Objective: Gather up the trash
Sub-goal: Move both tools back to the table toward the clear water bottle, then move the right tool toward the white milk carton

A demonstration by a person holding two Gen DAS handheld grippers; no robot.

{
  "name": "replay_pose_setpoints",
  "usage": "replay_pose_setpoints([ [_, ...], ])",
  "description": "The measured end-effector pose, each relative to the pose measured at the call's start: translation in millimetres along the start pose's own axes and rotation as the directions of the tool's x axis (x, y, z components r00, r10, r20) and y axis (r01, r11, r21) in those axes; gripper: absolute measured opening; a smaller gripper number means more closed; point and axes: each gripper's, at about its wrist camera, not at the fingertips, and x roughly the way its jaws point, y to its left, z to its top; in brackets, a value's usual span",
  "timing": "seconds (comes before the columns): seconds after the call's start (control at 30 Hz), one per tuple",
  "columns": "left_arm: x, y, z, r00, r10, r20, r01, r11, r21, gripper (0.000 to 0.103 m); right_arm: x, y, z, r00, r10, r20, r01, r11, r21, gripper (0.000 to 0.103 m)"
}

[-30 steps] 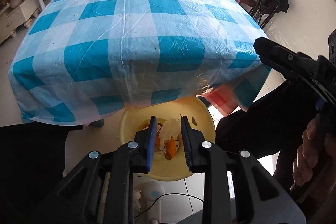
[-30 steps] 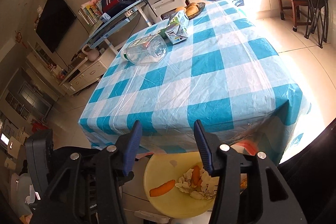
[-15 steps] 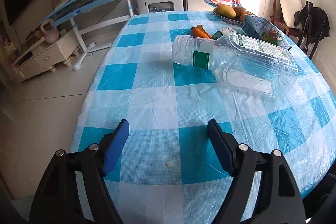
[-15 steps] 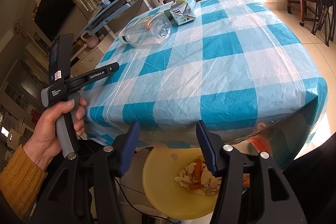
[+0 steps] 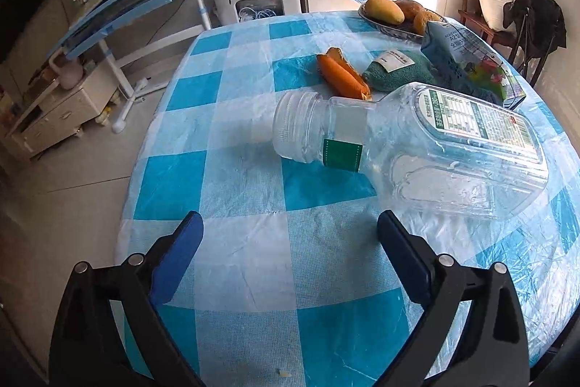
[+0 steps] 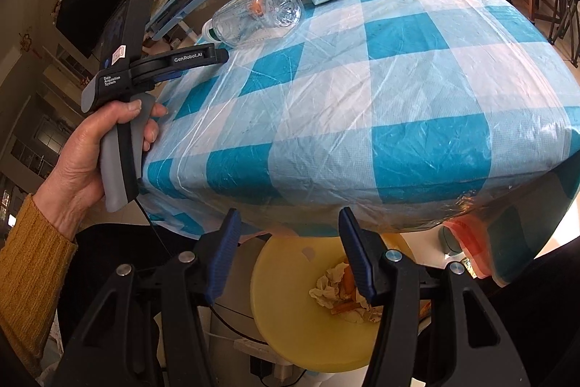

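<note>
Left gripper [image 5: 288,234] shifted from bin to table, opening, clear uncapped bottle [image 5: 417,147] lying sideways

A blue-and-white checked worktop [image 5: 253,191] carries a clear plastic bottle [image 5: 417,147] lying on its side, with carrots [image 5: 342,77], a green cloth [image 5: 397,69], a carton [image 5: 467,60] and a fruit dish [image 5: 395,20] toward one o'clock.

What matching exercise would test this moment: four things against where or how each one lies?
Things:
1 clear plastic bottle
2 carrot pieces
3 yellow bin
4 crumpled tissue

Places or states:
A below the table edge, on the floor
B on its side, cap off
C inside the bin, with orange scraps
D on the tablecloth beyond the bottle's neck

Pairs: 1-B, 2-D, 3-A, 4-C
</note>
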Motion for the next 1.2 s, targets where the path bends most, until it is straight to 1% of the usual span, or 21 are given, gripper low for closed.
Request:
replay_pose_setpoints([
  [0.03,4,0,4,1.000,0.002,0.003,-0.002,1.000,0.009,0.096,1,-1,-1,1.000,-0.001,-0.004,0.001,1.000,0.005,0.057],
  [0.1,11,2,12,1.000,-0.023,-0.011,0.023,1.000,0.007,0.096,2,-2,-2,1.000,-0.003,-0.010,0.003,1.000,0.010,0.057],
  [0.17,19,7,19,0.997,-0.068,-0.043,0.067,0.997,-0.026,0.097,3,-2,-2,1.000,-0.001,-0.015,0.002,1.000,0.012,0.057],
  [0.2,23,9,22,0.996,-0.074,-0.053,0.072,0.997,-0.042,0.097,4,-1,-2,1.000,-0.001,-0.017,0.001,1.000,0.011,0.057],
  [0.3,31,13,29,0.997,-0.067,-0.049,0.063,0.995,-0.074,0.097,8,3,-2,1.000,0.001,-0.026,-0.001,1.000,0.003,0.057],
  [0.43,34,11,30,0.997,-0.062,-0.049,0.059,0.996,-0.074,0.097,12,4,-2,1.000,-0.002,-0.031,0.002,1.000,-0.001,0.057],
  [0.63,35,11,31,0.997,-0.062,-0.049,0.059,0.996,-0.074,0.097,9,9,-1,1.000,0.004,-0.012,-0.004,1.000,-0.009,0.057],
  [0.83,35,11,31,0.997,-0.062,-0.049,0.058,0.996,-0.074,0.097,0,20,-1,0.999,0.035,0.017,-0.034,0.998,-0.045,0.057],
  [0.87,35,11,31,0.997,-0.062,-0.049,0.059,0.996,-0.074,0.097,-1,21,-1,0.999,0.037,0.023,-0.036,0.998,-0.050,0.058],
  [0.9,35,11,31,0.997,-0.062,-0.049,0.058,0.996,-0.074,0.097,-3,23,-1,0.999,0.034,0.028,-0.032,0.998,-0.058,0.062],
  [0.93,35,11,31,0.997,-0.062,-0.049,0.059,0.996,-0.074,0.097,-4,24,-2,0.999,0.035,0.035,-0.032,0.997,-0.064,0.064],
  [1.2,35,11,31,0.997,-0.062,-0.049,0.059,0.996,-0.074,0.097,-15,43,-11,0.998,0.032,0.062,-0.022,0.987,-0.156,0.064],
])
